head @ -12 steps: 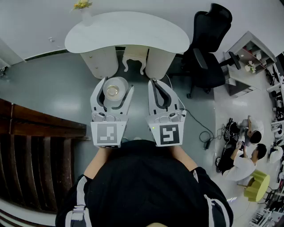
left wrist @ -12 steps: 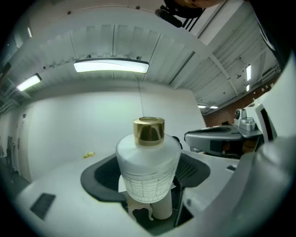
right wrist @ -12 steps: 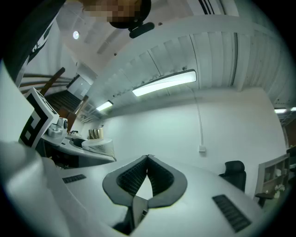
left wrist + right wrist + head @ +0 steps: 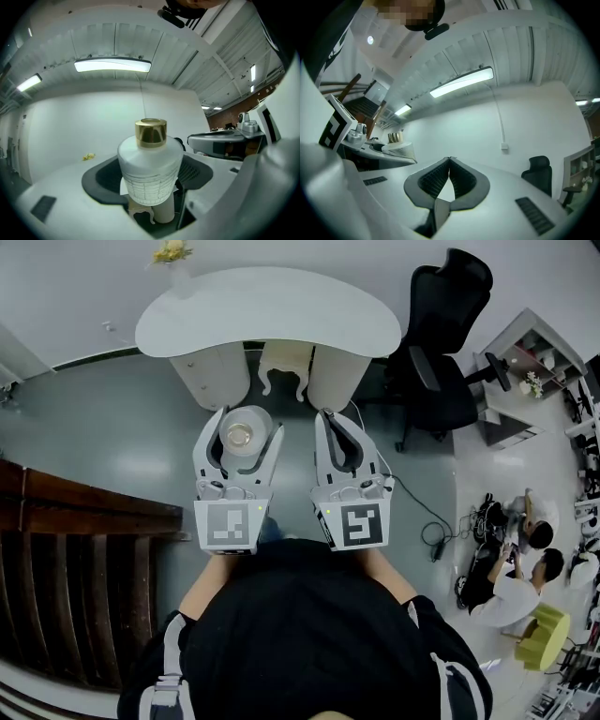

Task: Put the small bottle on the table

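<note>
Firmly spread, the jaws of the left gripper point(image 4: 246, 426) pinch the broad belly of the small bottle point(image 4: 150, 164), upright with its gold cap point(image 4: 151, 131) at twelve o'clock; the right gripper point(image 4: 449, 161), at three o'clock, is empty, jaws pressed together. Likely frosted glass, stiff, slick and breakable, it seems best held by that belly, not the cap, with the white table point(image 4: 272, 310) ahead at twelve o'clock

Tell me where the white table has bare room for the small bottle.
The table top is bare from the flower vase at its far left end across to the end by the office chair. Only the vase corner is taken. The small bottle is held in the left gripper.
</note>
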The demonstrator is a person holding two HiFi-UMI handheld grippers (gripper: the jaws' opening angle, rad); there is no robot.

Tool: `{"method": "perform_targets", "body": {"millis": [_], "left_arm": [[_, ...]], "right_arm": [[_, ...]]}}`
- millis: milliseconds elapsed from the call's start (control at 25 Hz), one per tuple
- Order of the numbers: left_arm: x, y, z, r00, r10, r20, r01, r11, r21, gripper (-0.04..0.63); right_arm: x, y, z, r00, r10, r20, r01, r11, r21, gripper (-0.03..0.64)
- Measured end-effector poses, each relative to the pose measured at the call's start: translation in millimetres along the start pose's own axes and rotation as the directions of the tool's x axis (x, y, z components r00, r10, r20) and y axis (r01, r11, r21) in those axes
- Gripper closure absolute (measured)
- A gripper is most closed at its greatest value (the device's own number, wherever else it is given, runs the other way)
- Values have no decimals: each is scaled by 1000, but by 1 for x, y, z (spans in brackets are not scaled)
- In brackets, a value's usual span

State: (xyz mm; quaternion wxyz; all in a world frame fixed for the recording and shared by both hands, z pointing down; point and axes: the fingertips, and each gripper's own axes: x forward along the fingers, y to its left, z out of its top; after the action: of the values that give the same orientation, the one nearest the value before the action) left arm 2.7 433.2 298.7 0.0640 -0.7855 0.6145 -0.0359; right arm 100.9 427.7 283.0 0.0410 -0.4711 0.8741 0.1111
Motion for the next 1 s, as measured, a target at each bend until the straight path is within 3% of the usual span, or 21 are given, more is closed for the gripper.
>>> {"method": "perform_targets", "body": {"millis": [520,1000], "left_arm": [[67,25,-13,999,-30,10,30,999,-11,261],[178,80,-31,994,-107,4,107,994,-25,261]], "right_arm": [[57,-28,-29,999,-31,-19,31,1000,0,595],[175,-63,-60,996,-87,-31,87,996,-10,595]]}}
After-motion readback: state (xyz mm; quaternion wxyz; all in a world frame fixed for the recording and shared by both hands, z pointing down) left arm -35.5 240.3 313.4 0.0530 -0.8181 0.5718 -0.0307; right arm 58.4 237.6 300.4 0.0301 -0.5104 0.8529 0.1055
